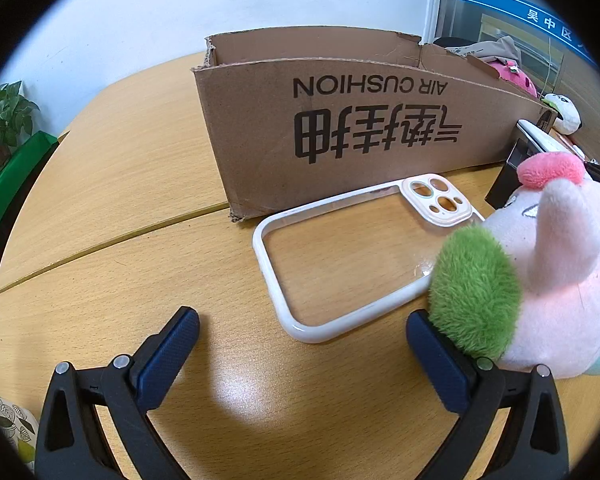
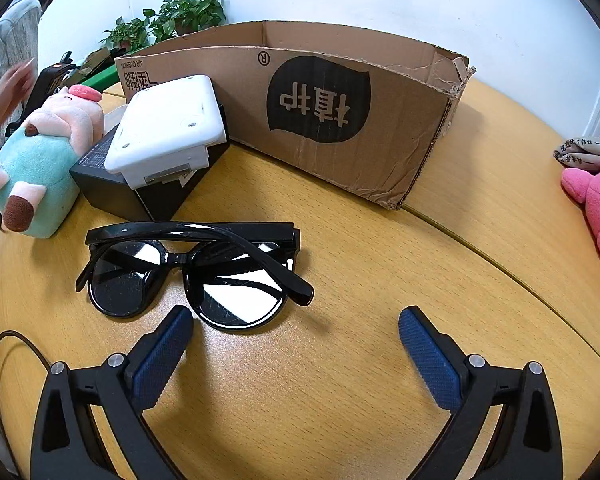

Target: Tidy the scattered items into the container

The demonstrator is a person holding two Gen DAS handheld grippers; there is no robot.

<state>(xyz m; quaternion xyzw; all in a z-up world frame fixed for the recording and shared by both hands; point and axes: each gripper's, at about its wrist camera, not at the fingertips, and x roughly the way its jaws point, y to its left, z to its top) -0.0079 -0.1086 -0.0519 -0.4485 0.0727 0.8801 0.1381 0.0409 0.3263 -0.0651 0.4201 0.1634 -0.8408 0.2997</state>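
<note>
An open cardboard box (image 1: 340, 128) stands on the wooden table; it also shows in the right wrist view (image 2: 340, 120). A clear phone case with a white rim (image 1: 352, 256) lies flat in front of it. A pink plush pig with a green tuft (image 1: 540, 272) lies to the right, its tuft touching my right finger. My left gripper (image 1: 302, 328) is open and empty, just short of the case. In the right wrist view, black sunglasses (image 2: 196, 272) lie folded on the table. My right gripper (image 2: 296, 332) is open and empty, its left fingertip beside one lens.
A white device (image 2: 168, 128) rests on a black box (image 2: 112, 184) beside the cardboard box. The plush pig (image 2: 44, 152) lies left of them. A pink plush (image 2: 596, 200) lies at the right edge. Potted plants (image 2: 172, 16) and a person (image 2: 8, 60) are behind.
</note>
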